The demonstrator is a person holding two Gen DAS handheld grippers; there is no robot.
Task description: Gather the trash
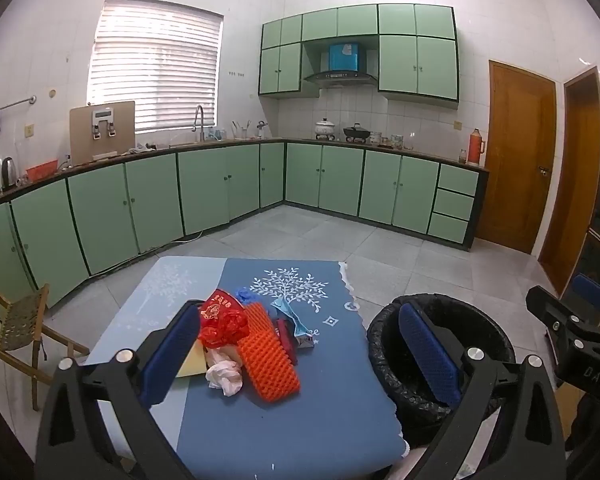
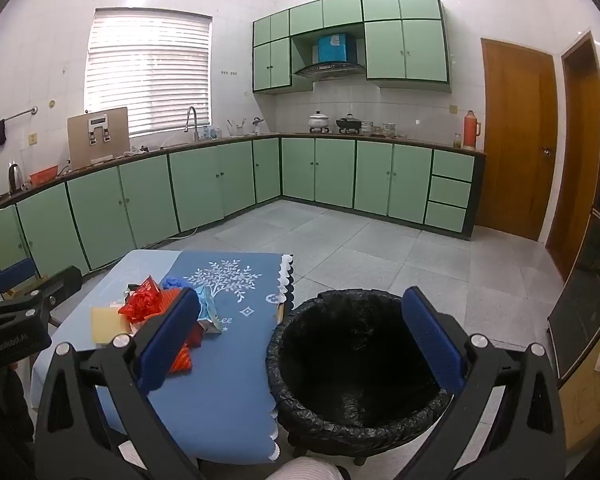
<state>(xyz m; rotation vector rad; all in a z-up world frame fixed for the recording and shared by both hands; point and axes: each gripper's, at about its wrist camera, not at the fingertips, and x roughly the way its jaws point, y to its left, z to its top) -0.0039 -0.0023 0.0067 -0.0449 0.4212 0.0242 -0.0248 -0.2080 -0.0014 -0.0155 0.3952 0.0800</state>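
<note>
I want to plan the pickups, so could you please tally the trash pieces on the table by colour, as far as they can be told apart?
Red or orange: 2, crumpled red wrapper, orange foam sheet
Blue: 2, blue wad, light blue carton
White: 1, tissue
Yellow: 1, card
Total: 6

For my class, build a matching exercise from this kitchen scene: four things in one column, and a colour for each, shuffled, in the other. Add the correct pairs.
Things:
1. bin liner
2. crumpled tissue
3. spiky mat
4. lower cabinets

Colours:
A. orange
B. pale green
C. black
D. white

Pairs: 1-C, 2-D, 3-A, 4-B
</note>
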